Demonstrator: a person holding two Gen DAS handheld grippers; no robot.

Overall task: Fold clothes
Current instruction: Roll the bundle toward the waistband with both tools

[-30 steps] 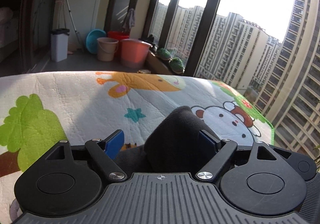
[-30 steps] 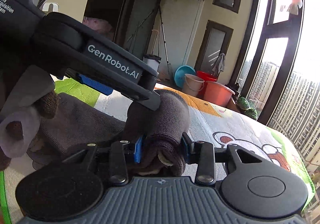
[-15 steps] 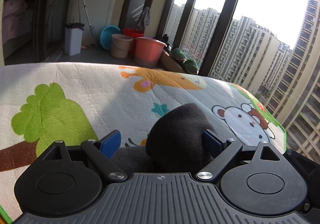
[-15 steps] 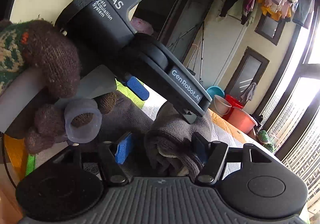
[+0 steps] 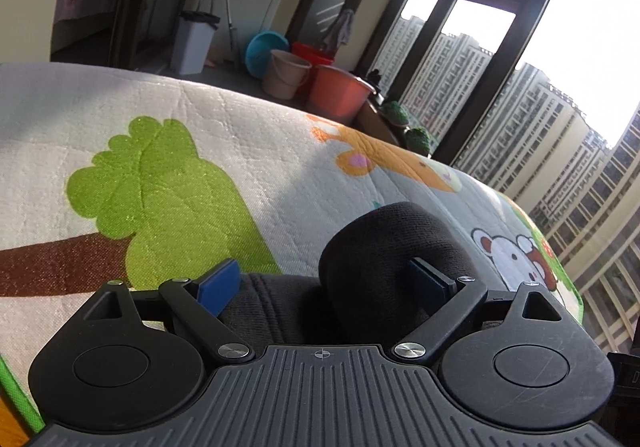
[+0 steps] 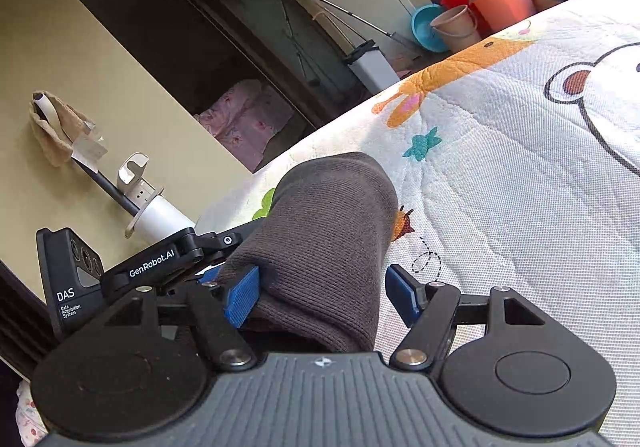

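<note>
A dark grey knitted garment [image 6: 328, 243] lies folded in a thick roll on the cartoon-print mat [image 6: 520, 175]. My right gripper [image 6: 320, 293] is open, its blue pads [image 6: 242, 297] either side of the roll with a gap at the right pad. My left gripper [image 5: 324, 283] is open too; the same roll [image 5: 384, 267] bulges between its fingers, against the right pad [image 5: 430, 283], while the left pad [image 5: 218, 287] stands free. The left gripper's body shows in the right wrist view [image 6: 132, 271], left of the roll.
The mat [image 5: 200, 151] has a green tree, an orange animal and a white bear printed on it. Beyond its far edge stand buckets [image 5: 340, 91], a blue basin [image 5: 264, 51] and a white bin [image 5: 194, 43]. Tall windows are on the right.
My right gripper has opened and let go of the grey roll, and it swung right and down. The left gripper tilted up and turned left; the roll stays between its fingers.
</note>
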